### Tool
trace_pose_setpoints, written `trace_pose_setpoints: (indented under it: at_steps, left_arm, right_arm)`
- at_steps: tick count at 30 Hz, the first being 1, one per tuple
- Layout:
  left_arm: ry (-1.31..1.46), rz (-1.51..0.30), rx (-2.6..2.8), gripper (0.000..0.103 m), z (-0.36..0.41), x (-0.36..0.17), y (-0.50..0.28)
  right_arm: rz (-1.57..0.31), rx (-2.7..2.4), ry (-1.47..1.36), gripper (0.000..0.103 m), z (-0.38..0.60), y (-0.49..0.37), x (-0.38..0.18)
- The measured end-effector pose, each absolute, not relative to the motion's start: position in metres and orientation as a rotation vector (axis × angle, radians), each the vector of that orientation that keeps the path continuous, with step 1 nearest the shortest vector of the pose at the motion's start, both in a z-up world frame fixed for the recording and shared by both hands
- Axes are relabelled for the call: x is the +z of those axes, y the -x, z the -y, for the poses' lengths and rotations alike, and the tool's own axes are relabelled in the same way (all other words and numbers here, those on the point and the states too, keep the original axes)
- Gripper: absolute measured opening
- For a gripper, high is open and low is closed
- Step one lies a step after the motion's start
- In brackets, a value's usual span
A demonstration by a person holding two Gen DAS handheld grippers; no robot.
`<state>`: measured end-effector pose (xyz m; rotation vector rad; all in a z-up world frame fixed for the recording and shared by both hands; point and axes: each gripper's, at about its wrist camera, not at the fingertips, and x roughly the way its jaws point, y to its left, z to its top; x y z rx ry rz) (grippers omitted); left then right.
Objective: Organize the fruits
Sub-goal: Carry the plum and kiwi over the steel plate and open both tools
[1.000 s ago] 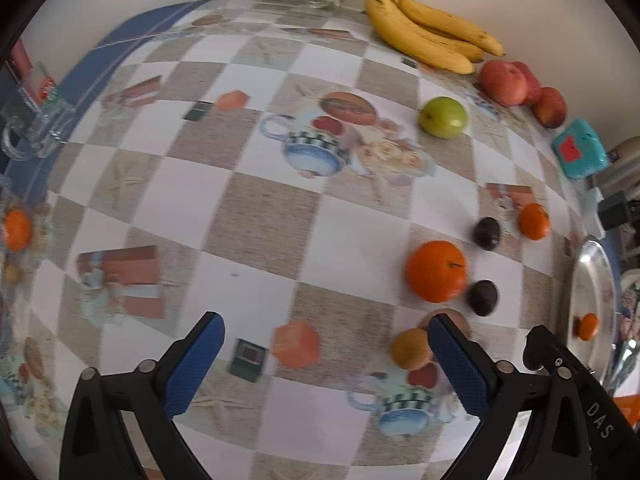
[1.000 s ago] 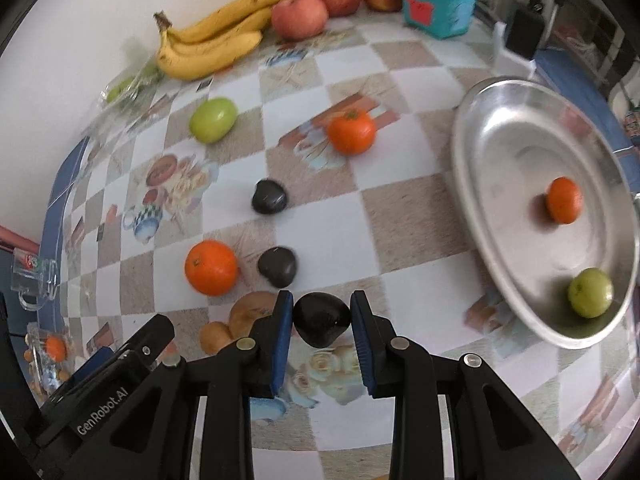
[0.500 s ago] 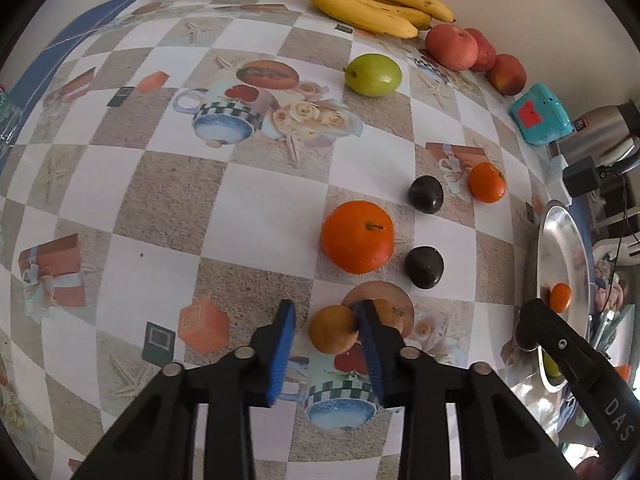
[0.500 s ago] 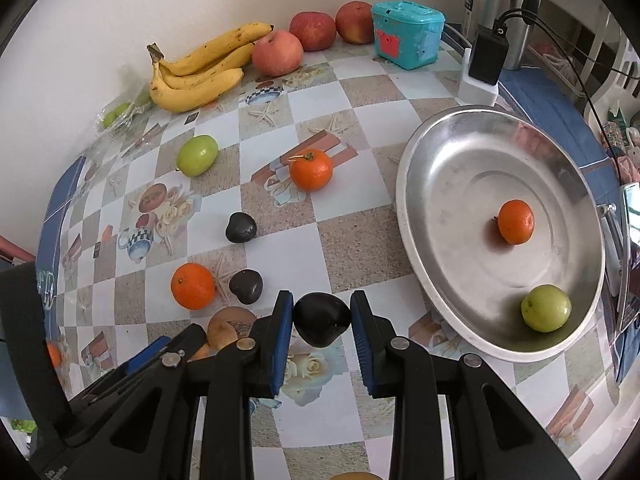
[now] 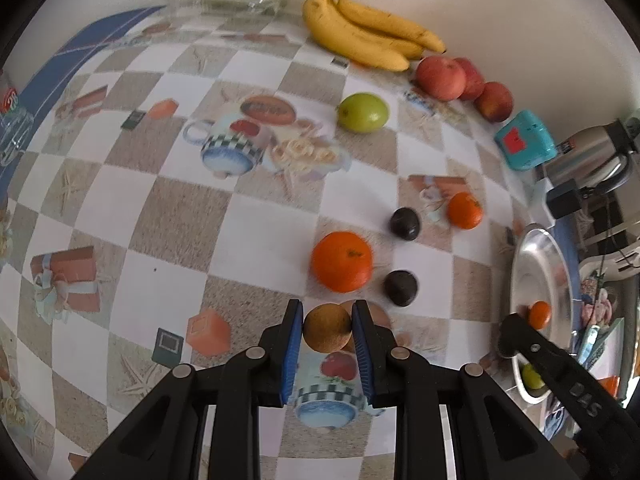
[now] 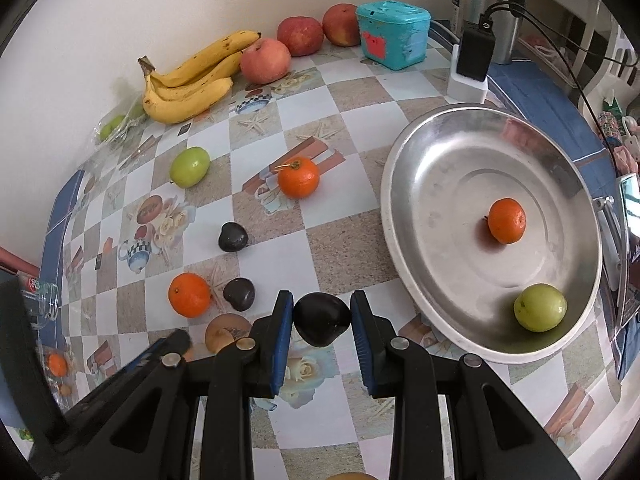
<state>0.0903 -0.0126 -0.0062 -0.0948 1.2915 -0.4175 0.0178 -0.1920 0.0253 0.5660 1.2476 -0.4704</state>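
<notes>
My left gripper (image 5: 327, 330) is shut on a small brown round fruit (image 5: 327, 329), held just above the checked tablecloth. My right gripper (image 6: 322, 320) is shut on a dark plum-like fruit (image 6: 321, 319), left of the silver tray (image 6: 440, 152). The tray holds a small orange (image 6: 506, 220) and a green fruit (image 6: 540, 307). On the cloth lie a large orange (image 5: 342, 262), two dark fruits (image 5: 405, 223) (image 5: 401, 288), a small orange (image 5: 464, 211) and a green fruit (image 5: 363, 112). Another brown fruit (image 6: 222, 330) lies beside the left gripper.
Bananas (image 5: 360, 38) and three red apples (image 5: 441, 78) line the back wall. A teal box (image 6: 393, 34), a charger (image 6: 474, 56) and a steel flask (image 5: 592, 158) stand at the back right. A glass mug (image 5: 14, 132) stands at the far left edge.
My left gripper has closed from wide open onto the brown fruit and lifted it slightly. My right gripper keeps hold of the dark fruit and has risen, drawing back from the table.
</notes>
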Motion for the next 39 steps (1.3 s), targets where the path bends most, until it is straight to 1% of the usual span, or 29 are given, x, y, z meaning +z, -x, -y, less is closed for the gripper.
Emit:
trace_pose_setpoints:
  at_steps: [8,15,20,27,34,35,37,38,39]
  left_arm:
    - [0.086,-1.223,-0.503,0.027,0.043,0.014,-0.079]
    - [0.037,-1.185,-0.642,0.027,0.095,0.023,-0.052]
    - [-0.011,-1.151,-0.732,0.027,0.132,0.028,-0.032]
    - [-0.078,-1.115,-0.825,0.027,0.174,0.028,-0.008]
    - [-0.119,-1.105,-0.86,0.029,0.19,0.024,0.003]
    - [-0.123,-1.106,-0.864,0.03,0.191,0.024,0.004]
    - [-0.128,-1.109,-0.865,0.044,0.191,0.023,0.003]
    - [-0.129,-1.107,-0.862,0.058,0.19,0.024,0.003]
    - [-0.127,-1.104,-0.853,0.063,0.189,0.024,0.002]
  right_arm:
    - [-1.238,-0.571,-0.592,0.031,0.224,-0.001,0.023]
    - [-1.216,-0.679,-0.652,0.031,0.269,0.027,0.022]
    - [-1.202,-0.728,-0.644,0.031,0.294,0.042,0.025]
    - [-1.156,-0.762,-0.645,0.031,0.316,0.062,0.035]
    - [-1.13,-0.743,-0.687,0.031,0.325,0.07,0.037]
    - [-1.127,-0.738,-0.702,0.031,0.326,0.071,0.037]
    - [-1.118,-0.736,-0.725,0.031,0.328,0.073,0.037]
    - [-1.114,-0.736,-0.731,0.032,0.329,0.073,0.038]
    - [-1.108,-0.735,-0.74,0.032,0.33,0.074,0.038]
